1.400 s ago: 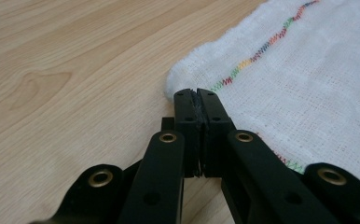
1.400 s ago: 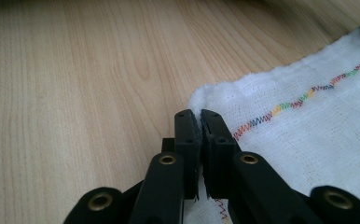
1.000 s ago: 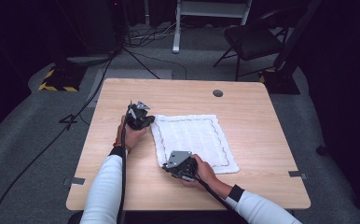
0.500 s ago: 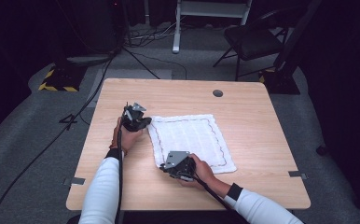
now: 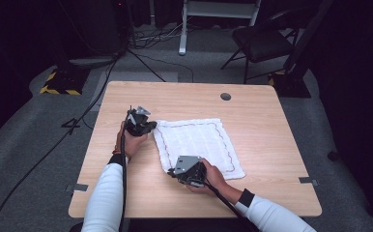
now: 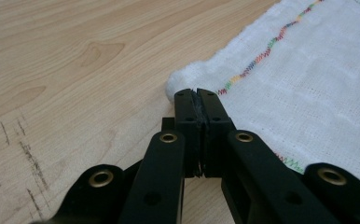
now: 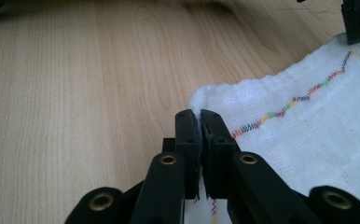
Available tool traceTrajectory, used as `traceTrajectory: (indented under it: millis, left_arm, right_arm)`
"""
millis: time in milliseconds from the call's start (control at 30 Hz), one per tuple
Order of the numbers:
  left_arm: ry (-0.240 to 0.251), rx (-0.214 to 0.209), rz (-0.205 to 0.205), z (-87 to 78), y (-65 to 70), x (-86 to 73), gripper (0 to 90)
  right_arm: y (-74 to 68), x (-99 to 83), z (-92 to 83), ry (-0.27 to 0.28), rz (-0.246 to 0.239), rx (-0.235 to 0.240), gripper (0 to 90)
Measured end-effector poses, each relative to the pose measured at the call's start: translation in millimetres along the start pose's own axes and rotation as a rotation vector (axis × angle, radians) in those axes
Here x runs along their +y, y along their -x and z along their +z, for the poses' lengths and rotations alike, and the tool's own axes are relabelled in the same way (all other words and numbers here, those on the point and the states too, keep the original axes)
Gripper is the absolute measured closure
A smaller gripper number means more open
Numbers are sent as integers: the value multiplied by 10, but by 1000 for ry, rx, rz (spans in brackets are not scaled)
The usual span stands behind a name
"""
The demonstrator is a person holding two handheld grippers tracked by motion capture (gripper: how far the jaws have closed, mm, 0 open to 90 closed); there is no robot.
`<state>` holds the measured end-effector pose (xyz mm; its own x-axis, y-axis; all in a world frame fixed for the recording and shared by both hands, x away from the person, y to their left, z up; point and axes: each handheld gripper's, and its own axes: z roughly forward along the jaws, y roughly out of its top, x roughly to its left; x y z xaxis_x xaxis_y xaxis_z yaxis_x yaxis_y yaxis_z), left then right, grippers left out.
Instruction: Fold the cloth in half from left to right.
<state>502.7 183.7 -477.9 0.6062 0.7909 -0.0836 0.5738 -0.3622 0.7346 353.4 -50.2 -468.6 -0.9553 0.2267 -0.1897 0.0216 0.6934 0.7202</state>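
Sleeves (image 5: 108,193): white, dark cuffs.
Left gripper (image 6: 197,95): black jaws, brass rivets.
Right gripper (image 7: 200,116): black, grey top plate, trailing black cable.

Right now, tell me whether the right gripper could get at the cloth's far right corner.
Probably yes: the right gripper is shut at the white cloth's near left corner, and only flat cloth and bare table lie between it and that corner.

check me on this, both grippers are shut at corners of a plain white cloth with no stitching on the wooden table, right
Not quite: the white cloth has a multicoloured zigzag stitched border, as the left gripper view shows. The rest holds: the left gripper and right gripper are shut at its corners on the wooden table.
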Motion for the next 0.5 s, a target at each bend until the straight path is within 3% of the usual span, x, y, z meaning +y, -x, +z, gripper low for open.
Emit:
traceTrajectory:
  millis: [500]
  left_arm:
    - [49, 7, 27, 13, 101, 176, 879]
  right_arm:
    - [96, -65, -233, 38, 38, -62, 867]
